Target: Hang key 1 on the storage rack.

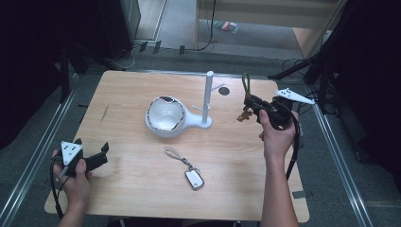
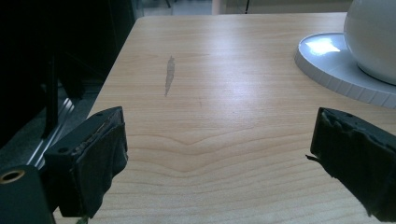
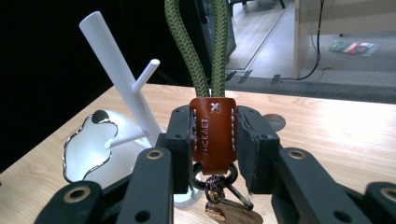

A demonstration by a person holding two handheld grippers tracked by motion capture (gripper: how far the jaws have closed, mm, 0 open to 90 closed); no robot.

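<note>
My right gripper (image 1: 250, 103) is held above the table's right side, shut on the brown leather tab (image 3: 212, 135) of a keychain. Its green cord loop (image 3: 187, 46) stands up from the jaws, and a metal ring with a wooden tag (image 3: 229, 210) hangs below. The white peg stand (image 1: 207, 97) with its round dish (image 1: 165, 116) is a little to the left of that gripper. A second keychain with a white tag (image 1: 194, 178) lies on the table in front. My left gripper (image 1: 92, 145) rests at the table's near left corner, open and holding nothing between its pads (image 2: 100, 154).
The wooden table (image 1: 127, 94) has a round hole (image 1: 224, 91) near the stand and a grey scuff mark (image 2: 169, 74) on its left part. Metal rails run along both sides of the table. Cables lie on the floor behind.
</note>
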